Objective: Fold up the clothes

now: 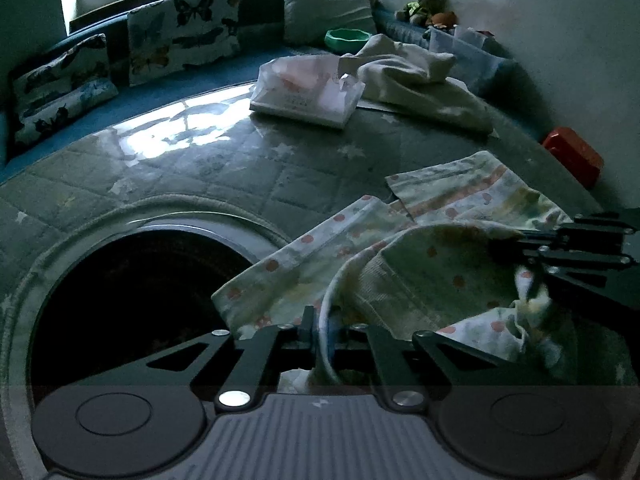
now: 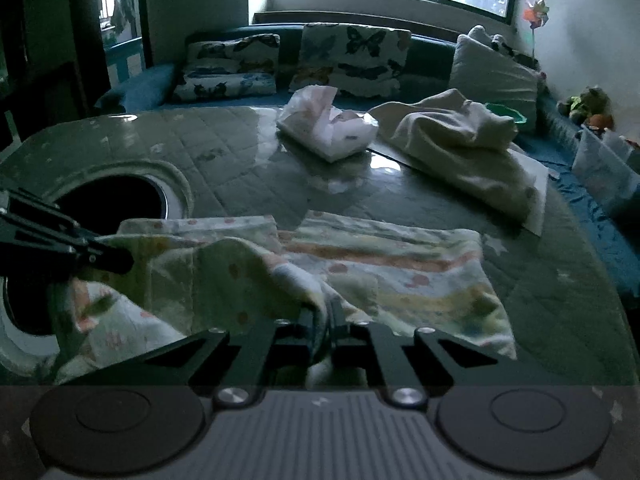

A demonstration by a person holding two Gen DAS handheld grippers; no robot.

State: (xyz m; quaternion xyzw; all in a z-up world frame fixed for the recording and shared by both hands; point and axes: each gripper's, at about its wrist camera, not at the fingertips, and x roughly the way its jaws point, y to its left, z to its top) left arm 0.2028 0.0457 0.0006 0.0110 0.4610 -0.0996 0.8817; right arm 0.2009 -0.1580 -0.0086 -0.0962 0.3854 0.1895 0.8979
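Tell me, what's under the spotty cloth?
The quilted mat shows around the spotty cloth, so the cloth lies on it. Anything directly beneath is covered. Both grippers pinch its near edge.

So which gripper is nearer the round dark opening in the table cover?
Left. The left gripper grips the patterned garment right beside the opening; the right gripper grips it farther away.

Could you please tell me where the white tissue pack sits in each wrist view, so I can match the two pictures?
Left wrist: tissue pack upper centre, left of the cream blanket.
Right wrist: tissue pack upper centre, again left of the blanket.
Shared landmark: butterfly cushion behind it.
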